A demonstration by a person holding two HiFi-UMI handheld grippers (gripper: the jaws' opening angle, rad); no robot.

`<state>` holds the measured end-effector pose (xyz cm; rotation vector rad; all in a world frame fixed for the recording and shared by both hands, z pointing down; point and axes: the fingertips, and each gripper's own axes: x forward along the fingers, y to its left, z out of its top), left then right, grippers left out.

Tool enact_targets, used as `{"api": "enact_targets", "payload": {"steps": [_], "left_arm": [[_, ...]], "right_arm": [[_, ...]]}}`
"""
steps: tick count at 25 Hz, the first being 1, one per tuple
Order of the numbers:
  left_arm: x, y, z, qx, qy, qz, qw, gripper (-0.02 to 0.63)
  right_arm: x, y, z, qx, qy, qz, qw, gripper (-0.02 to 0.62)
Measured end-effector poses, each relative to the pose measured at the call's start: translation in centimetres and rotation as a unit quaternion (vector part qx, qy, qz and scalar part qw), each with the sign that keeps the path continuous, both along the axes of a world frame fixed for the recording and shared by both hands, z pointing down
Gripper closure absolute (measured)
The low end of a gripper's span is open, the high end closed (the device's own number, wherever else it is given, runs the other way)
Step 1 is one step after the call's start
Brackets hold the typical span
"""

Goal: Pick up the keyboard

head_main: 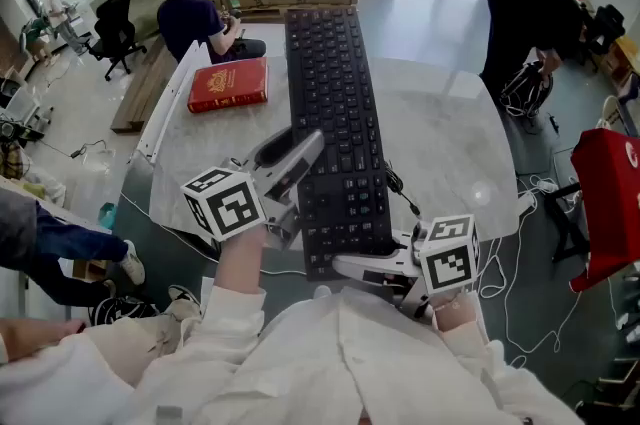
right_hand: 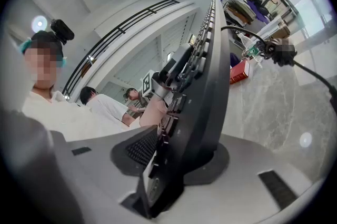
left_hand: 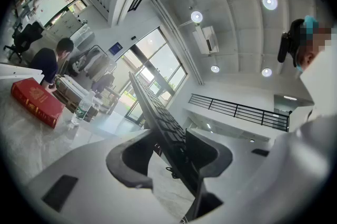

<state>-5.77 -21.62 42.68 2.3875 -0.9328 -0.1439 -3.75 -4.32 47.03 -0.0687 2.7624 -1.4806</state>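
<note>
2 grippers, 1 keyboard [head_main: 335, 103]. Item is held over the table [head_main: 440, 133], its long axis running near to far. The left gripper [head_main: 297, 163] is clamped on its left edge and the right gripper [head_main: 350, 265] on its near end. The far end is left unsupported.

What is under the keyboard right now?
The marble table lies below the keyboard, and its black cable trails from its back. The patch of tabletop straight beneath it is covered in the head view.
</note>
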Motion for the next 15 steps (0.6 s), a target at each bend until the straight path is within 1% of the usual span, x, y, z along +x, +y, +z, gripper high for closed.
{"api": "enact_targets", "payload": {"steps": [10, 15], "left_arm": [[-0.36, -0.69, 0.38, -0.013, 0.003, -0.003, 0.9999, 0.417], [-0.14, -0.47, 0.27, -0.011, 0.005, -0.001, 0.9999, 0.418]], "right_arm": [[-0.5, -0.51, -0.27, -0.017, -0.009, 0.003, 1.0, 0.431], [-0.31, -0.33, -0.25, -0.012, -0.005, 0.004, 1.0, 0.431]]}}
